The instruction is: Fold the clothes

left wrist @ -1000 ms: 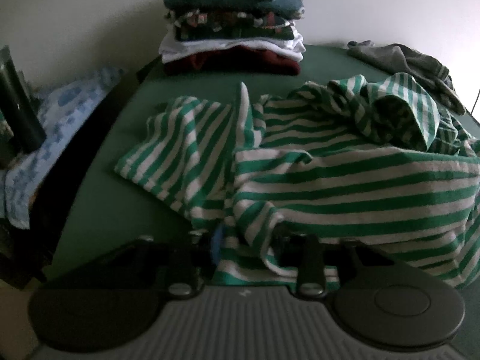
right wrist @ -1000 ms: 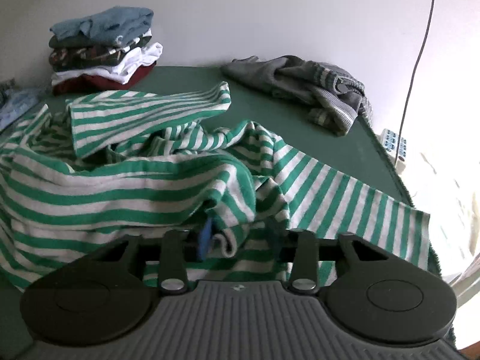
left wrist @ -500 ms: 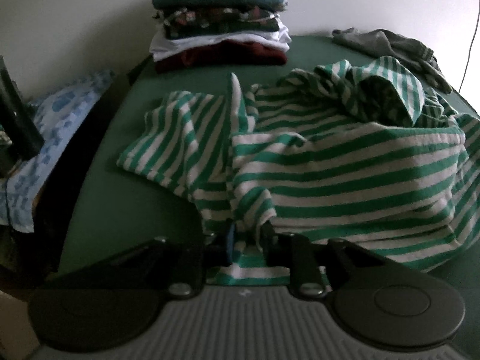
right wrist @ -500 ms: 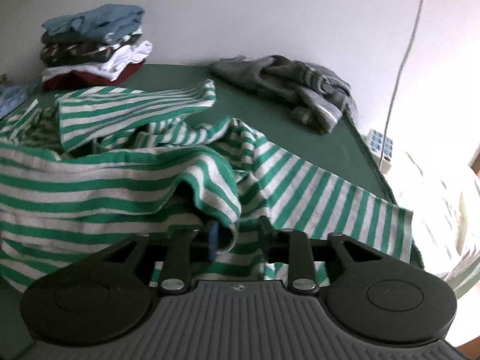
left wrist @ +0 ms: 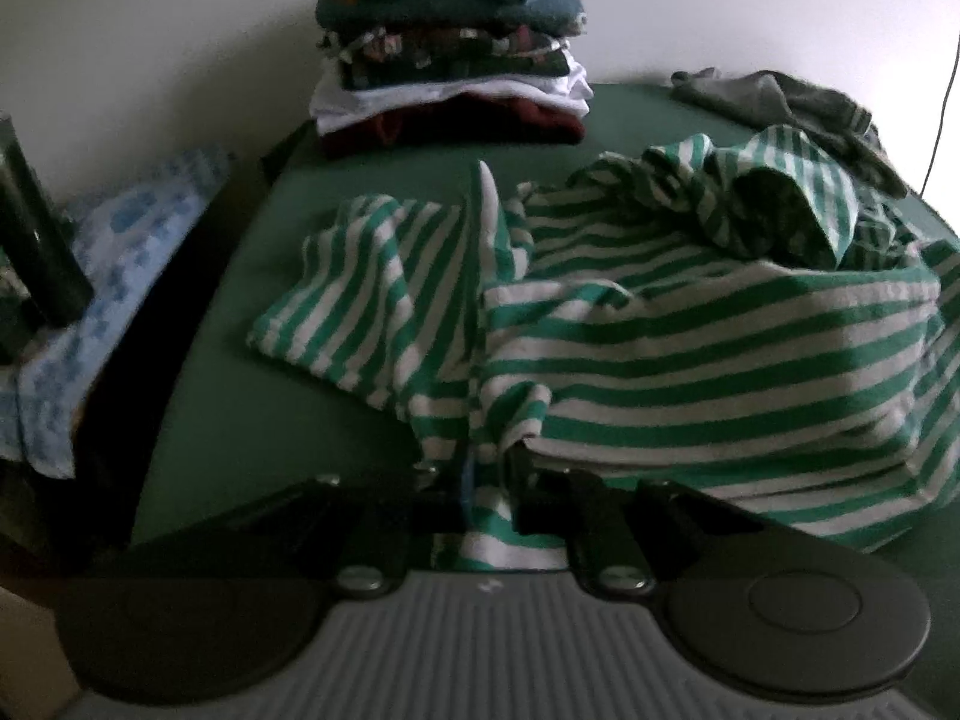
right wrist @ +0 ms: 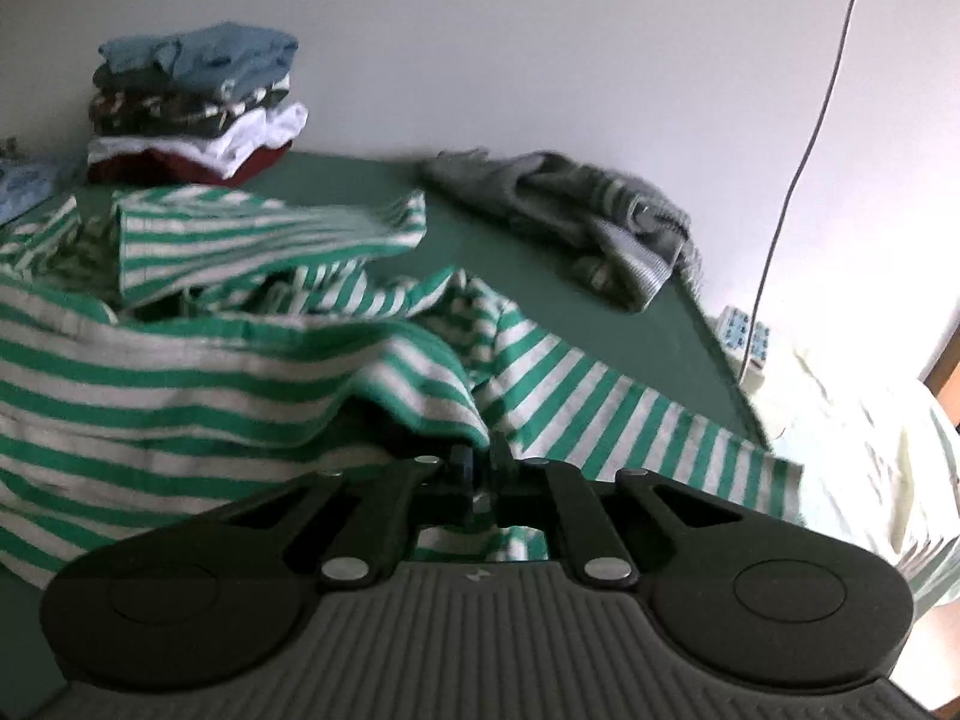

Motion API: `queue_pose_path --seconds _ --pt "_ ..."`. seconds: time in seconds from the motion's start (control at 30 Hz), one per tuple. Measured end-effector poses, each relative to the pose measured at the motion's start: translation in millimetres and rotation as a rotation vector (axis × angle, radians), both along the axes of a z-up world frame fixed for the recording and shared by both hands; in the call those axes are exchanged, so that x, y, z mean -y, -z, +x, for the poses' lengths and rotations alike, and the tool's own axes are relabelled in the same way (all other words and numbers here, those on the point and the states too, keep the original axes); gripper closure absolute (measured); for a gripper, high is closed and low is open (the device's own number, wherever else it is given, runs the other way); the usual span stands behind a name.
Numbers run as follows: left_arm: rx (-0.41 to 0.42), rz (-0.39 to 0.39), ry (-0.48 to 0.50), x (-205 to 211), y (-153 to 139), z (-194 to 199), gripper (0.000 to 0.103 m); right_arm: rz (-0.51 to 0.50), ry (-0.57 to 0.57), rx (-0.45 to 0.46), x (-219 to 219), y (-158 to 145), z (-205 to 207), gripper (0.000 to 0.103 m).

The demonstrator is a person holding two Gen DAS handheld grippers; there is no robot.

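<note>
Green-covered table [left wrist: 372, 180] against a pale wall, dim light. Left wrist view: striped garment [left wrist: 690, 348], green and white, lies crumpled across the middle and right of the table, one flap spread flat to the left, a bunched hump at the far right. Stack of folded clothes [left wrist: 450, 54] stands at the far edge by the wall; grey garment [left wrist: 798, 102] lies unfolded at the far right; blue-patterned cloth [left wrist: 120, 252] drapes beside the table on the left. Left gripper [left wrist: 489, 468] sits at the near hem, jaws closing to a narrow gap with a pinch of striped fabric between them; pads appear to press on it. Right wrist view: same striped garment [right wrist: 210, 372] fills the left and centre, a sleeve-like panel running out toward the table's right edge. Right gripper [right wrist: 480, 465] is clamped nearly together on a fold of the striped cloth. Grey garment [right wrist: 588, 222] and the folded stack [right wrist: 192, 108] are well apart behind; a cable [right wrist: 804, 168] hangs down the wall, white bedding [right wrist: 858, 432] lies beyond the table. Judgement: knit is light, soft, limp, will sag and drag between grips; stretchy, not fragile. Best held at hem corners or shoulder seams, kept taut between both grippers.
</note>
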State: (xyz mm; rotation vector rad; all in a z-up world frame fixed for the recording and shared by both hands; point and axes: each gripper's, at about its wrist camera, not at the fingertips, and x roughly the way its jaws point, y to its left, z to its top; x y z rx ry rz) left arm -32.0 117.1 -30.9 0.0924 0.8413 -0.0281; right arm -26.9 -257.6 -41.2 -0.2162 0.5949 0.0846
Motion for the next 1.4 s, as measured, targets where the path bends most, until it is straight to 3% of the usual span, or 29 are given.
queue_pose_path --seconds 0.13,0.2,0.53,0.8,1.2,1.4 --pt "0.059 -0.009 -0.024 -2 -14 -3 0.093 0.054 0.031 0.029 7 -14 -4 0.099" --pt "0.098 -0.027 -0.046 -7 -27 -7 0.102 0.092 0.041 0.043 11 -22 -6 0.099" --pt "0.223 -0.199 -0.158 -35 -76 -40 0.102 0.270 0.040 0.090 25 -64 -42 0.099" --pt "0.296 -0.225 -0.191 -44 -114 -88 0.102 0.403 -0.007 0.066 43 -93 -82 0.099" --pt "0.260 -0.188 -0.217 -42 -136 -165 0.102 0.379 -0.186 -0.060 58 -121 -140 0.098" --pt "0.237 -0.231 -0.248 -44 -140 -200 0.102 0.385 -0.239 -0.133 61 -126 -161 0.098"
